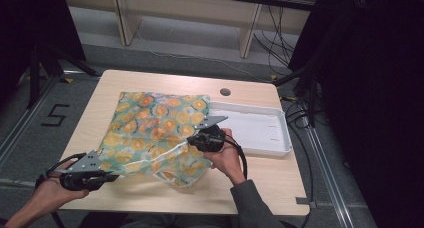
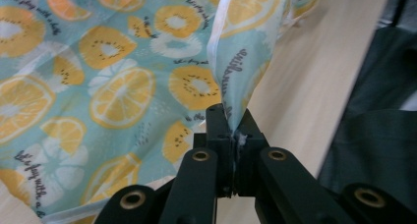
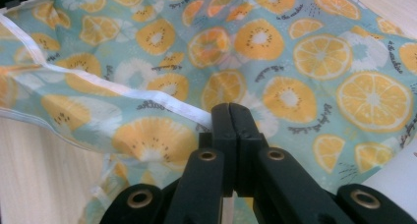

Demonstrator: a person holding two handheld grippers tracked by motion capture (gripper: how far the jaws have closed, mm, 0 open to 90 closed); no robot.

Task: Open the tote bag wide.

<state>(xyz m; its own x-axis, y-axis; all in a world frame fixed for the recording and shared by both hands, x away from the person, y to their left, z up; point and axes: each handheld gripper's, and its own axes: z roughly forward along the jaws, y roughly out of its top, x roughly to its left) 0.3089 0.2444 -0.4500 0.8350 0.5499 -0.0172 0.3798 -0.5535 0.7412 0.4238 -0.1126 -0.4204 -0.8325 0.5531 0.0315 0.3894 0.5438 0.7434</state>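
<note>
Gripping stage: fruit-print cloth (image 1: 155,130) on the table (image 1: 260,180) beside a white tray (image 1: 272,133), left gripper (image 2: 231,135) and right gripper (image 3: 230,118) each clamped on its white hem; next likely lifting both together, spreading evenly.

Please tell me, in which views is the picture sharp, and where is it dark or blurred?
High view: the table is evenly lit, its surroundings dark. Left gripper view: the fruit-print cloth is sharp, the right edge blurred and dim. Right gripper view: cloth bright, clear, no glare.
</note>
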